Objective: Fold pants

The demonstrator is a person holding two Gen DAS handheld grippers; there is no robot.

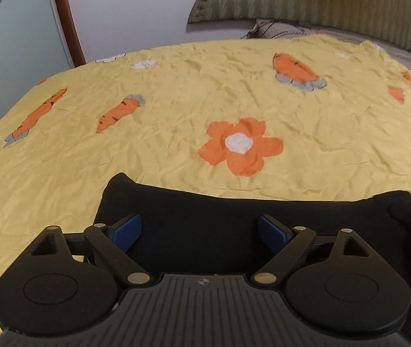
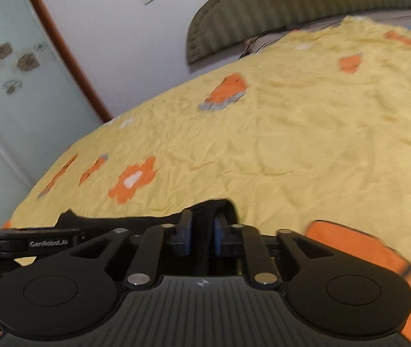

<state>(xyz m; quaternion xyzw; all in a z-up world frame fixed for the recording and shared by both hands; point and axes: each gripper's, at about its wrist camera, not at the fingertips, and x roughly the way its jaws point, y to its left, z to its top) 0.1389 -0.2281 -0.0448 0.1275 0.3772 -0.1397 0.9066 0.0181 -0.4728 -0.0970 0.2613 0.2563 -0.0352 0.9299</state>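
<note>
Two grippers are working one edge of the black pants on the bed.

The pants (image 1: pixel 234 225) are lying dark and flat along the near side of the yellow bedspread (image 1: pixel 176 101), just short of its orange flower (image 1: pixel 240 144). The left gripper (image 1: pixel 199 231) is hovering over the cloth with its jaws spread wide and nothing between the blue pads (image 1: pixel 127 228), probably so it can settle on a fresh hold. The right gripper (image 2: pixel 202 237) is pinching a raised corner of the pants (image 2: pixel 217 208), jaws nearly closed on the fabric (blur makes the exact bite hard to read). I judge that corner is being held up so the edge can be carried over in a fold.
</note>
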